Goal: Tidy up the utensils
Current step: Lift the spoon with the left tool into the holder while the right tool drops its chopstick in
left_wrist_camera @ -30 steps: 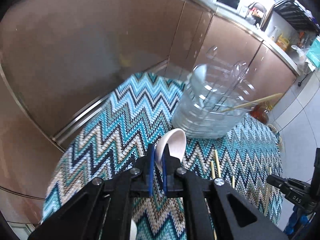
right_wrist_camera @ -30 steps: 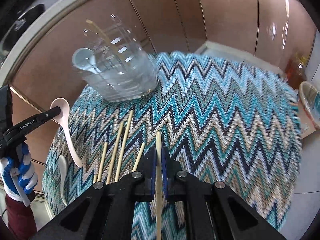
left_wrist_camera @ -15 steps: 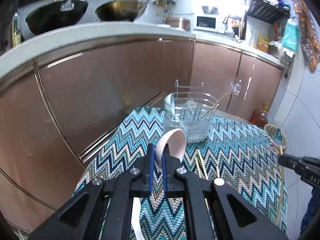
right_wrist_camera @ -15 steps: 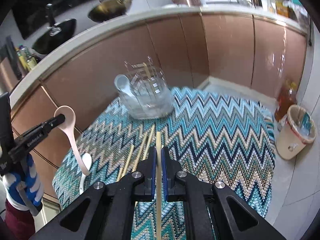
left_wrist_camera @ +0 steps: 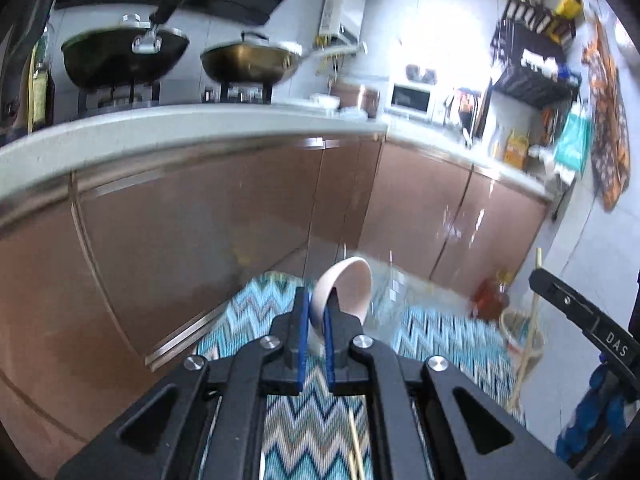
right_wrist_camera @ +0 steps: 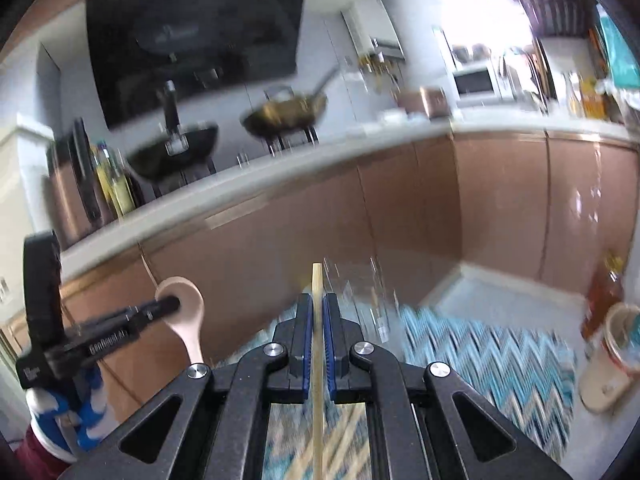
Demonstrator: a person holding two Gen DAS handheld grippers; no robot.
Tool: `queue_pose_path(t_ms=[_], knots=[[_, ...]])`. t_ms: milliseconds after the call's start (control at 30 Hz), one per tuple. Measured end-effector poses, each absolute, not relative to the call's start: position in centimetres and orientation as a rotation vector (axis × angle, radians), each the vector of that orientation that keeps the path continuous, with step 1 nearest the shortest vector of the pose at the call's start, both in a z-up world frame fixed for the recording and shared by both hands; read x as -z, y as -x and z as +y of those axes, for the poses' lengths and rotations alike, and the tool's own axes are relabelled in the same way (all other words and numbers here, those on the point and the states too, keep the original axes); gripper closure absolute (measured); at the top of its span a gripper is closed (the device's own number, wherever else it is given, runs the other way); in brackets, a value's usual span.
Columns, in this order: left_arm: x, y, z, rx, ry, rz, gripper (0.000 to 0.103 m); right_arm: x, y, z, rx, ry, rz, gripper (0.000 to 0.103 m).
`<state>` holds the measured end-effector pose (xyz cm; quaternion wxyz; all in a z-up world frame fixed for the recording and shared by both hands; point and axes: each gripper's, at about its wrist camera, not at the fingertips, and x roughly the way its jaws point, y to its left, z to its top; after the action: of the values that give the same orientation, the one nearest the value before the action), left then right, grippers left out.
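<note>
— Closest, on the left?
— Left tongs [left_wrist_camera: 316, 322], matte black with blue ribbed pads, pinching a smooth, pale ceramic spoon [left_wrist_camera: 348, 288] by its neck, rounded bowl tilted up past the tips.
— On the right?
— Right tongs [right_wrist_camera: 317, 320], same build, pressed onto a thin, straight wooden chopstick [right_wrist_camera: 318, 360], tip poking beyond the pads.
— Below them?
— Knitted zigzag cloth [left_wrist_camera: 440, 344] in teal, white and brown over the table; more pale chopsticks [left_wrist_camera: 354, 452] lying flat on it.
— Farther out?
— Clear ribbed plastic holder [left_wrist_camera: 396, 292], blurred, just beyond the spoon. Then glossy copper-brown cabinet doors [left_wrist_camera: 200, 240], a pale worktop [left_wrist_camera: 160, 128], two rounded woks [left_wrist_camera: 248, 60] on the burners.
</note>
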<state>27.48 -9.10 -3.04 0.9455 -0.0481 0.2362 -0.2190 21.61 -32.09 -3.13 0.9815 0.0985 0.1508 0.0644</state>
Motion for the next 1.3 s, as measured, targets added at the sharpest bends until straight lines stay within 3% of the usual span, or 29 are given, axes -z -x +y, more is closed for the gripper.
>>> queue_pose_path(t_ms=[200, 400, 733, 1167, 1267, 1300], knots=[[0.8, -32.2, -11.8, 0.38, 0.128, 0.367, 0.097, 0.4, -27.1, -32.3, -0.137, -0.188, 0.097, 0.097], [2.8, -37.0, -15.7, 0.306, 0.093, 0.337, 0.097, 1.7, -33.0, -33.9, -0.109, -0.172, -0.001, 0.097], [8.7, -41.9, -20.2, 0.223, 0.074, 0.345, 0.097, 7.7, -38.8, -35.5, -0.033, -0.139, 0.023, 0.097], [13.6, -41.8, -21.6, 0.207, 0.102, 0.361, 0.095, 13.1, -37.4, -35.6, 0.02, -0.087, 0.114, 0.096], [13.8, -41.2, -21.2, 0.221, 0.111, 0.368, 0.093, 13.5, -36.7, -35.9, 0.032, -0.093, 0.139, 0.082], [13.8, -41.0, -21.0, 0.232, 0.121, 0.377, 0.088, 13.5, -36.5, -36.0, 0.034, -0.097, 0.143, 0.076]])
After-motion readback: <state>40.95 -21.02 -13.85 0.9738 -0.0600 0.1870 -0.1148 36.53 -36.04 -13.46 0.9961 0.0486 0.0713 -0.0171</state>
